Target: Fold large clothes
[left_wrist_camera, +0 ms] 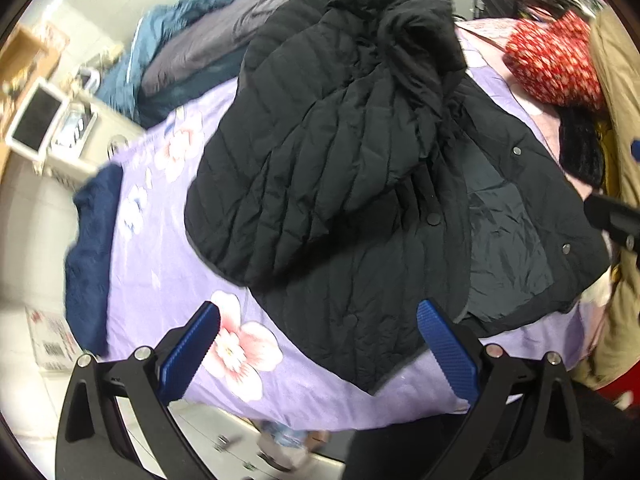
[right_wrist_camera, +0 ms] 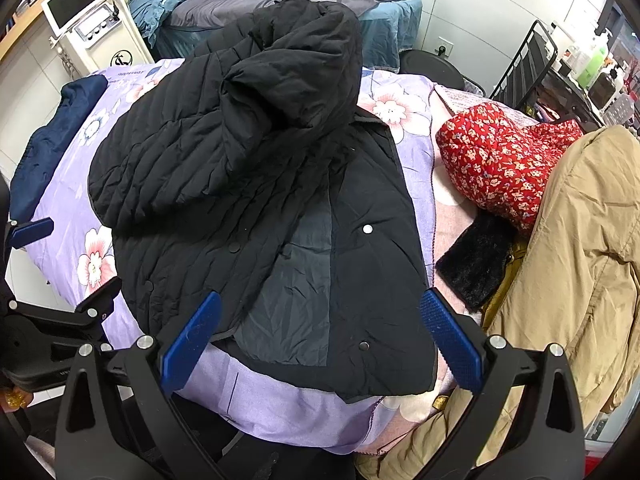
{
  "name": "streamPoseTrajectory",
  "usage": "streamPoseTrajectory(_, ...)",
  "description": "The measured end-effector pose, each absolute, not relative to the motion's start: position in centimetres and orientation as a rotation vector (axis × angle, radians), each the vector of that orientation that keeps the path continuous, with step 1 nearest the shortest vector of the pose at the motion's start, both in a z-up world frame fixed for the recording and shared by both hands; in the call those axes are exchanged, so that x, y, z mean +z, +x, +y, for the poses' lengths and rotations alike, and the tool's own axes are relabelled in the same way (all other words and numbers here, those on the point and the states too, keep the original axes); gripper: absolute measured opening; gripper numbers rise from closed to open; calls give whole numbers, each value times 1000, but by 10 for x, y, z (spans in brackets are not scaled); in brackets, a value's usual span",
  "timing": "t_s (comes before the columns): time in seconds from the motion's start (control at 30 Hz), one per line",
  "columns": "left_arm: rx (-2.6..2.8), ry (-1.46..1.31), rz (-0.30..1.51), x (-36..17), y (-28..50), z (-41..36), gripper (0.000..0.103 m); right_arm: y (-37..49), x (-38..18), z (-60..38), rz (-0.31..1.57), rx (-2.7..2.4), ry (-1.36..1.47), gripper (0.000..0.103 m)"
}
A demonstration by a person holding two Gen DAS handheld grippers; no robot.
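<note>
A black quilted jacket (left_wrist_camera: 340, 168) lies on a bed with a purple flowered sheet (left_wrist_camera: 160, 248). Its front is partly open and shows a grey lining (left_wrist_camera: 504, 240); one side is folded over on top. My left gripper (left_wrist_camera: 320, 344) is open and empty, hovering above the jacket's near hem. In the right wrist view the jacket (right_wrist_camera: 248, 184) fills the middle, with snap buttons along the open front. My right gripper (right_wrist_camera: 320, 332) is open and empty above the jacket's lower edge. The left gripper (right_wrist_camera: 60, 288) shows at the left edge of that view.
A navy garment (right_wrist_camera: 52, 140) lies at the bed's left side. A red flowered garment (right_wrist_camera: 504, 160), a tan coat (right_wrist_camera: 576, 264) and a black furry piece (right_wrist_camera: 476, 264) lie at the right. A white machine with a screen (right_wrist_camera: 76, 0) and another bed (right_wrist_camera: 288, 8) stand behind.
</note>
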State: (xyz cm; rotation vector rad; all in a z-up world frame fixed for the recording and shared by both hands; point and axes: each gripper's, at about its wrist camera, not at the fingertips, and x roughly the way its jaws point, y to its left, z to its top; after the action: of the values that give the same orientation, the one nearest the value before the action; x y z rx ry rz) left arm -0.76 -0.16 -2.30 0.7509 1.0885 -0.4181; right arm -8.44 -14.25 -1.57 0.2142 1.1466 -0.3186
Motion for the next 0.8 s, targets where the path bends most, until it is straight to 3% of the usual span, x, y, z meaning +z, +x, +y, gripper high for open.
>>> streamPoseTrajectory(0.17, -501, 973, 881, -39, -26, -27, 98, -93, -16, -163, 1117, -340, 266, 99)
streamPoseTrajectory(0.33, -559, 1207, 592, -91, -25, -78, 98, -105, -17, -189, 1099, -385, 317, 99)
streamPoseTrajectory(0.43, -523, 1281, 528, -123, -7, -107, 93, -113, -18, -201, 1095, -414, 347, 99)
streamPoseTrajectory(0.53, -495, 1276, 551, -138, 18, -122, 68, -123, -16, -208, 1075, -436, 377, 99)
streamPoseTrajectory(0.6, -489, 1249, 562, -135, 32, -122, 39, -130, -17, -210, 1067, -447, 389, 99)
streamPoseTrajectory(0.7, -524, 1091, 641, -104, 60, -104, 21, -134, -19, -210, 1057, -436, 394, 96)
streamPoseTrajectory(0.77, -542, 895, 721, -65, 91, -71, 18, -134, -21, -208, 1051, -421, 384, 81)
streamPoseTrajectory(0.8, -547, 814, 754, -52, 105, -55, 17, -133, -22, -207, 1051, -414, 383, 80)
